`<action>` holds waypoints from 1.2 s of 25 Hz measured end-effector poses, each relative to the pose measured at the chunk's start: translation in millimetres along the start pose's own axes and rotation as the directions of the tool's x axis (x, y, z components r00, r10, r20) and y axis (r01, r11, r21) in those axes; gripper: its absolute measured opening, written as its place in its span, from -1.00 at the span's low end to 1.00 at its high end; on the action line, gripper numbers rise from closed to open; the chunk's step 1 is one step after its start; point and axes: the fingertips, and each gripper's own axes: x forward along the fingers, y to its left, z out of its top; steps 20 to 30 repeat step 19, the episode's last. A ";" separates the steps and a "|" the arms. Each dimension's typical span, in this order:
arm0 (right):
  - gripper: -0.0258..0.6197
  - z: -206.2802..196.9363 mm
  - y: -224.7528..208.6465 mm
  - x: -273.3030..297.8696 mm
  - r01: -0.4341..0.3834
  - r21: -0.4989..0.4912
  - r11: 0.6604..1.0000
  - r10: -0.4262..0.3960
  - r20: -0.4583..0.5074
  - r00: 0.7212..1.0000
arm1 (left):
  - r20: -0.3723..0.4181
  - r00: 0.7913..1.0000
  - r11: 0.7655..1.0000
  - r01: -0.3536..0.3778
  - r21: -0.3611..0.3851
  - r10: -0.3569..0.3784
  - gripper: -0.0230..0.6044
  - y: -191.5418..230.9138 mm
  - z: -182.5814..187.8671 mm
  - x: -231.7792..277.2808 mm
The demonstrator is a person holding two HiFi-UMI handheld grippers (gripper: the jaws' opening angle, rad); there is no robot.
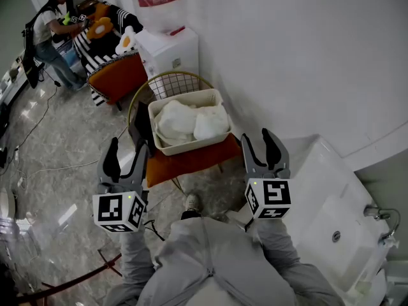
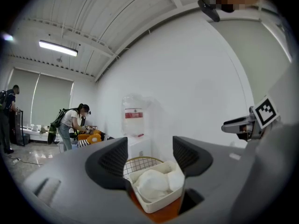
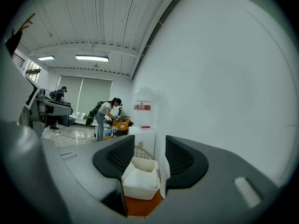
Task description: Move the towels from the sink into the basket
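**Towels in the basket, sink bare**

The towels lie heaped in the basket, which sits on an orange chair by the wall, close enough to the sink for a short carry; the sink, at the person's right, shows only its drain and tap, with no cloth in it as far as the head view reaches. The left hand-held gripper and the right hand-held gripper are held level before the person, near the basket but apart from it; each is released, jaws apart with nothing between them, the basket merely visible beyond the gap. With the sink apparently emptied, the task looks finished, or very nearly so.
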 end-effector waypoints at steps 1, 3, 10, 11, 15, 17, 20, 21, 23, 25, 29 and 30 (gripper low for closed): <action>-0.31 0.0 -0.2 0.3 0.000 -0.001 1.000 0.000 0.000 1.000 | 0.002 1.000 1.000 0.000 -0.001 0.000 0.11 0.0 0.4 0.2; -0.31 -0.6 -0.6 1.1 0.001 -0.003 1.000 -0.001 -0.002 1.000 | 0.004 1.000 1.000 0.001 -0.007 -0.001 0.11 0.0 0.0 0.3; -0.31 -0.2 -2.6 -0.4 0.004 -0.008 1.000 -0.004 -0.007 1.000 | 0.005 1.000 1.000 0.001 -0.008 -0.001 0.11 -1.0 0.7 -2.3; -0.31 -0.3 -2.6 0.0 0.003 -0.009 1.000 -0.003 -0.007 1.000 | 0.004 1.000 1.000 0.001 -0.007 -0.001 0.11 -1.0 0.2 -2.2; -0.31 -0.1 -1.3 0.8 -0.001 -0.010 1.000 0.001 -0.008 1.000 | -0.003 1.000 1.000 0.001 -0.005 -0.001 0.11 -0.5 -1.9 -2.3; -0.31 0.7 -0.2 -0.1 -0.004 -0.011 1.000 0.004 -0.008 1.000 | -0.005 1.000 1.000 -0.001 -0.004 0.000 0.11 -0.1 -2.0 -3.7; -0.31 1.4 0.9 -0.9 -0.007 -0.013 1.000 0.007 -0.008 1.000 | -0.005 1.000 1.000 -0.003 -0.003 0.003 0.11 0.5 -1.8 -5.2; -0.31 1.4 0.9 -0.9 -0.007 -0.013 1.000 0.007 -0.008 1.000 | -0.005 1.000 1.000 -0.003 -0.003 0.003 0.11 0.5 -1.8 -5.2; -0.31 1.4 0.9 -0.9 -0.007 -0.013 1.000 0.007 -0.008 1.000 | -0.005 1.000 1.000 -0.003 -0.003 0.003 0.11 0.5 -1.8 -5.2; -0.31 1.4 0.9 -0.9 -0.007 -0.013 1.000 0.007 -0.008 1.000 | -0.005 1.000 1.000 -0.003 -0.003 0.003 0.11 0.5 -1.8 -5.2; -0.31 1.4 0.9 -0.9 -0.007 -0.013 1.000 0.007 -0.008 1.000 | -0.005 1.000 1.000 -0.003 -0.003 0.003 0.11 0.5 -1.8 -5.2; -0.31 1.4 0.9 -0.9 -0.007 -0.013 1.000 0.007 -0.008 1.000 | -0.005 1.000 1.000 -0.003 -0.003 0.003 0.11 0.5 -1.8 -5.2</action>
